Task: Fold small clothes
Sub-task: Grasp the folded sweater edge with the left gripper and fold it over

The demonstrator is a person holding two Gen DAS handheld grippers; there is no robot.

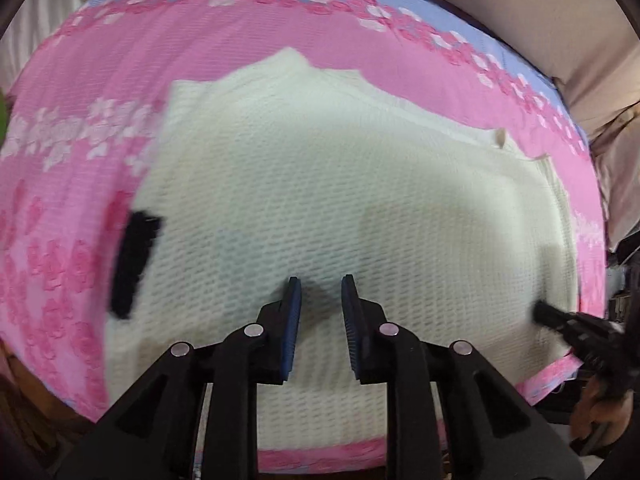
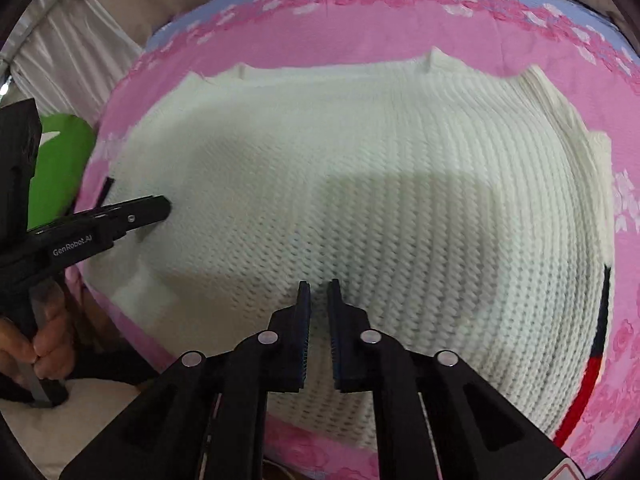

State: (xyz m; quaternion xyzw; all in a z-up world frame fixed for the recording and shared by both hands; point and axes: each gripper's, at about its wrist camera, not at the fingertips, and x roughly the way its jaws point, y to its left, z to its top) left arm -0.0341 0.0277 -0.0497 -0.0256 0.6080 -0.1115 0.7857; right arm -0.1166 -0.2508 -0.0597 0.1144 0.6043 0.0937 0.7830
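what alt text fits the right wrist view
A cream knitted sweater lies spread flat on a pink floral bedcover. The right tongs hover above it, nearly shut and empty. The left tongs reach in from the left edge.

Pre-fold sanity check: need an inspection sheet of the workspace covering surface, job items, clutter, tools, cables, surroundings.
Surface: pink floral bedspread, blue border.
Job's things: white knit sweater lying flat; black-and-red strip along one edge.
Clutter: green object beside the bedspread, cannot identify.
Grippers: left tool open, empty, above the sweater; right tool shut, empty, above the sweater.
Cables: nothing seen.
Surroundings: pale curtain; beige fabric beyond the bedspread.
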